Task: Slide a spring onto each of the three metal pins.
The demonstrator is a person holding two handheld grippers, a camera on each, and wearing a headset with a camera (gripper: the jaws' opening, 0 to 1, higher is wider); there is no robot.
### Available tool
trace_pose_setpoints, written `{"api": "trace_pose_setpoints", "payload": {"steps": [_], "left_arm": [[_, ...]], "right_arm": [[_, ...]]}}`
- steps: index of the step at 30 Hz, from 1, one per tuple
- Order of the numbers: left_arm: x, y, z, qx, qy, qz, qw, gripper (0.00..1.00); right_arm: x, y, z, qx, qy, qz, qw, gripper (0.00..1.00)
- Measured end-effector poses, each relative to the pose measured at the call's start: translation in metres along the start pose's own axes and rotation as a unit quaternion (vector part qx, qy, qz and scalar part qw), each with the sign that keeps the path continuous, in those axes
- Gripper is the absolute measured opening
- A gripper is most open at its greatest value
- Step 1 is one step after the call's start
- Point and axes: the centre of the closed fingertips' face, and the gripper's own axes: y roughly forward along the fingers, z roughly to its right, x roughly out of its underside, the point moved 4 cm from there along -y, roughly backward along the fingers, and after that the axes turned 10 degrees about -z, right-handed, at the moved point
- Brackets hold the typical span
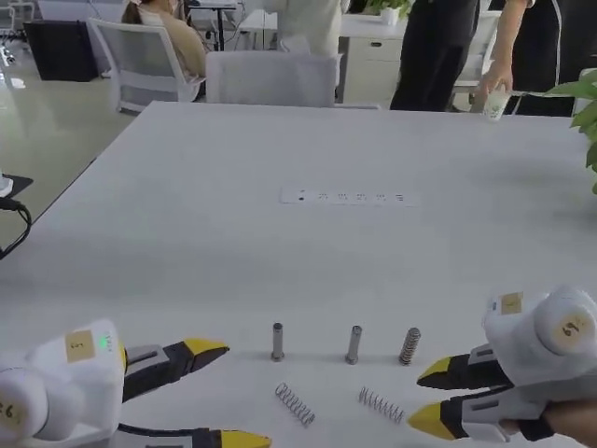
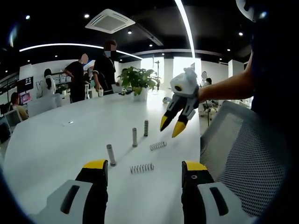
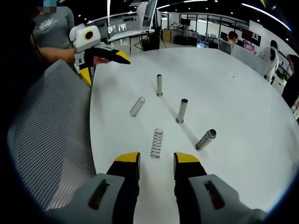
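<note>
Two springs are lying loose on the white counter (image 1: 187,233), with two pins yet to be fitted. The nearer spring (image 3: 157,143) is lying just ahead of the right gripper (image 3: 156,161), in line with the gap between its jaws. Its long axis is running almost straight away from that gripper, so closing jaws would be meeting the coil on its sides. The other spring (image 2: 141,168) is lying just ahead of the left gripper (image 2: 145,164), turned roughly crosswise to that gripper's line. Each spring is sitting nearer the gripper on its own side. Both grippers are hovering with jaws spread and are gripping nothing.

Beyond the loose springs, three metal pins are standing upright in a row. The end pin (image 3: 212,134), ahead and to the right of the right gripper, is already wearing a third spring (image 3: 204,141). The middle pin (image 3: 181,111) and the far pin (image 3: 159,85) are standing bare, further ahead of the right gripper. The far pin is the one closest to the left gripper.

The count is running at three pins, three springs, one fitted and two to go. By the look of it, the right gripper is best placed for the next pick, with the middle pin just past its spring.

A mesh chair back (image 3: 51,140) is showing at the counter's near edge. Several people are standing beyond the far edge, and a potted plant (image 2: 140,79) is sitting at one end.
</note>
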Motion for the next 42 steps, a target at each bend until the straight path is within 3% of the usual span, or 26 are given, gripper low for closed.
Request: {"api": "trace_pose_setpoints", "payload": {"steps": [20,42], "left_arm": [[0.002,0.001,-0.002,0.000,-0.007,0.000,1.0000,0.59],[0.004,0.001,-0.005,0.001,-0.012,0.002,0.9999,0.60]], "right_arm": [[-0.007,0.030,-0.001,-0.016,-0.024,-0.043,0.9986,0.23],[0.000,0.037,-0.004,-0.012,-0.037,-0.072,0.9966,0.19]]}}
